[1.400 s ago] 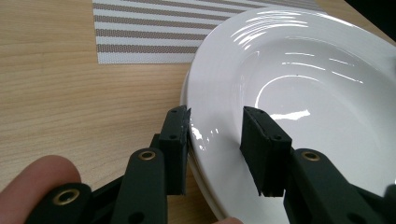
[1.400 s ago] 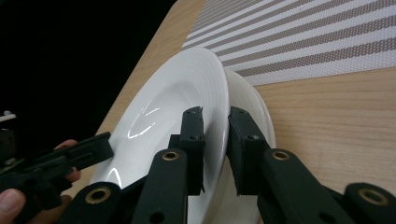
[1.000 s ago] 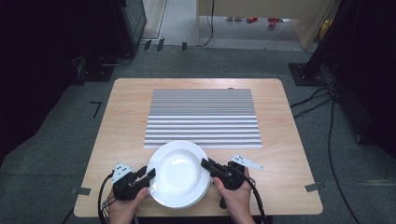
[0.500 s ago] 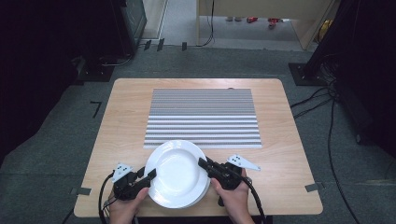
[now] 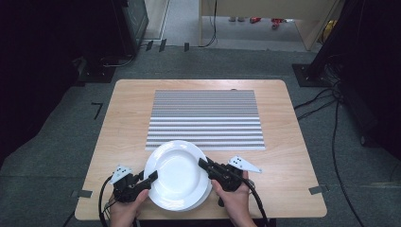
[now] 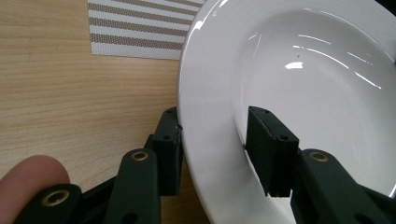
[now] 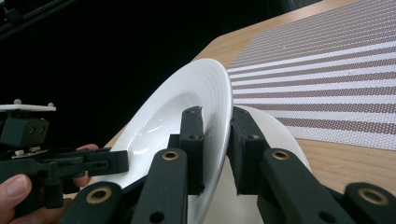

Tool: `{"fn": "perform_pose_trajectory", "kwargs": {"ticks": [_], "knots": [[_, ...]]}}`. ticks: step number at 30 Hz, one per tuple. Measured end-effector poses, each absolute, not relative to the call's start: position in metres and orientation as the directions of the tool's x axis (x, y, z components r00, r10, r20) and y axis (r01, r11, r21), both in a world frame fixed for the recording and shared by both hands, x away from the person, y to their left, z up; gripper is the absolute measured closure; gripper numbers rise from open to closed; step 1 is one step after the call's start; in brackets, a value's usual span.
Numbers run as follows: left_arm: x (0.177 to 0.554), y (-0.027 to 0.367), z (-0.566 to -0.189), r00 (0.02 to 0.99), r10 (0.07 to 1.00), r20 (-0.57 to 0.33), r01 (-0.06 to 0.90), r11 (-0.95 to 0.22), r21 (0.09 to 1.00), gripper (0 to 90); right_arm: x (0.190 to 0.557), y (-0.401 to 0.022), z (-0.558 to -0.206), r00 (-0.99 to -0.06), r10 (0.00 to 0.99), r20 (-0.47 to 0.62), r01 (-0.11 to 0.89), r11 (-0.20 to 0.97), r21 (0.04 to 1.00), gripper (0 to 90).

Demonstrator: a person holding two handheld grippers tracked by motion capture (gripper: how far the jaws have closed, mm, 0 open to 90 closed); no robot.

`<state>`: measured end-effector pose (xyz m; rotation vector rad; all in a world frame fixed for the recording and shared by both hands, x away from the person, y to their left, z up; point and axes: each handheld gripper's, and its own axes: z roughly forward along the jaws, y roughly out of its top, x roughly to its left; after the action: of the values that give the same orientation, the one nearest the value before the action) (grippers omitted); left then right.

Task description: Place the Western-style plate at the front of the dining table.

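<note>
Tabletop (image 5: 123, 118) of pale wood carries a striped placemat (image 5: 205, 118) across its middle. Just nearer the person, 1 white plate (image 5: 175, 170) is lifted off a second plate (image 7: 280, 135) lying beneath, its far edge overlapping the placemat. Right tongs (image 5: 204, 164) pinch its right rim tightly; left tongs (image 5: 152, 176) straddle the left rim, having just been closing.
</note>
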<state>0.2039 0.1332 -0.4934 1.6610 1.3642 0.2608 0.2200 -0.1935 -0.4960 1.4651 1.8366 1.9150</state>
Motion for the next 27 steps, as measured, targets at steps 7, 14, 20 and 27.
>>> {"fn": "perform_pose_trajectory", "kwargs": {"ticks": [7, 14, 20, 27], "knots": [[0.2039, 0.1355, -0.4934, 0.355, 0.85, -0.39, 0.647, 0.078, 0.759, 60.8, 0.2214, -0.1907, -0.4994, -0.519, 0.666, 0.535, 0.507, -0.264, 0.82, 77.8], [0.2032, 0.137, -0.4922, 0.354, 0.845, -0.4, 0.641, 0.092, 0.762, 63.6, 0.2231, -0.189, -0.5045, -0.499, 0.68, 0.537, 0.516, -0.265, 0.815, 76.7], [0.2028, 0.1401, -0.4909, 0.357, 0.833, -0.422, 0.634, 0.115, 0.764, 65.7, 0.2236, -0.1879, -0.5053, -0.488, 0.678, 0.55, 0.523, -0.277, 0.806, 76.5], [0.2009, 0.1403, -0.4877, 0.367, 0.833, -0.415, 0.615, 0.118, 0.78, 67.0, 0.2238, -0.1871, -0.5059, -0.477, 0.681, 0.555, 0.527, -0.284, 0.801, 75.8]]}}
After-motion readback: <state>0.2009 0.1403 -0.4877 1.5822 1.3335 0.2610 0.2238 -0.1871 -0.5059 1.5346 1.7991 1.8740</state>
